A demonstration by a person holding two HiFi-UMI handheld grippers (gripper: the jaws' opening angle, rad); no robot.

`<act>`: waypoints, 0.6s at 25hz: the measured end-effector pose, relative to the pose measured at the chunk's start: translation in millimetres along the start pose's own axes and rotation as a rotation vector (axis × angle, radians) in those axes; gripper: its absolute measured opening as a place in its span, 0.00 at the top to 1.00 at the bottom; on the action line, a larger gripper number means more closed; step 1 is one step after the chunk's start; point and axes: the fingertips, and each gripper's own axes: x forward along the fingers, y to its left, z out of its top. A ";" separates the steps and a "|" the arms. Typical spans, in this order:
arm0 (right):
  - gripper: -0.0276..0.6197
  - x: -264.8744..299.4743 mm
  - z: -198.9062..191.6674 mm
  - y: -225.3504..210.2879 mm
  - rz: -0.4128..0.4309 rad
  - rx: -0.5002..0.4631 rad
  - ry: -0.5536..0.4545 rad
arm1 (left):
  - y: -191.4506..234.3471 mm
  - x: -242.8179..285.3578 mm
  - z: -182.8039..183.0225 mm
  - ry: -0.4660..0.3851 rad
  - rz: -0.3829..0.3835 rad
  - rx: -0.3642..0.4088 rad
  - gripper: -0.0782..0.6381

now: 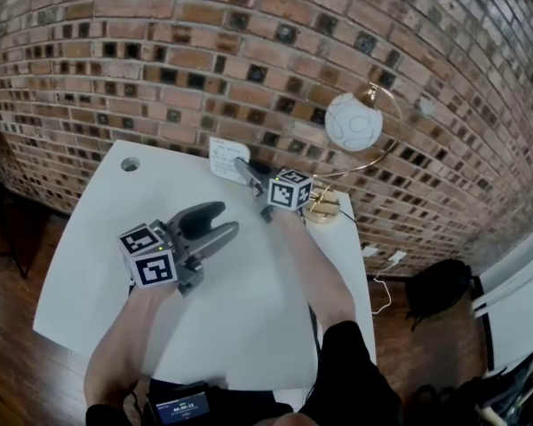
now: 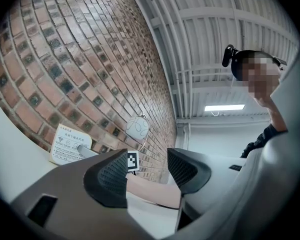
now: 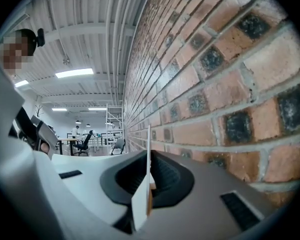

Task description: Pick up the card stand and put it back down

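The card stand (image 1: pixel 226 159) is a white printed card at the back of the white table (image 1: pixel 98 264), close to the brick wall. My right gripper (image 1: pixel 242 169) is shut on its right side, and whether its base touches the table I cannot tell. In the right gripper view the card (image 3: pixel 148 149) shows edge-on, pinched between the dark pads of the right gripper (image 3: pixel 149 180). The left gripper (image 1: pixel 215 223) rests low over the table's middle, open and empty. Seen from the left gripper (image 2: pixel 147 170), the card stand (image 2: pixel 69 145) stands far off to the left.
A lamp with a white globe (image 1: pixel 354 121) and a brass base (image 1: pixel 322 208) stands at the table's back right corner, right beside my right hand. A cable hole (image 1: pixel 130 163) sits at the back left. On the floor to the right lie a black bag (image 1: pixel 435 287) and a plug (image 1: pixel 395 257).
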 end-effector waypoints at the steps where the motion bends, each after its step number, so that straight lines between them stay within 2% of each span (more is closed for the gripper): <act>1: 0.91 1.2 -0.6 -1.0 0.004 0.003 0.001 | 0.2 -0.3 0.2 -0.001 0.001 0.000 0.55; 6: 0.90 0.6 -4.6 -11.1 -0.003 0.032 0.032 | 4.3 -1.0 -2.1 0.003 0.010 -0.005 0.55; 12: 0.85 -3.4 -16.1 -27.8 -0.114 0.021 0.127 | 6.3 -1.3 -3.7 0.008 0.014 -0.011 0.55; 15: 0.73 -7.9 -19.6 -31.2 -0.180 -0.009 0.181 | 7.7 -1.6 -6.9 0.012 0.013 -0.012 0.55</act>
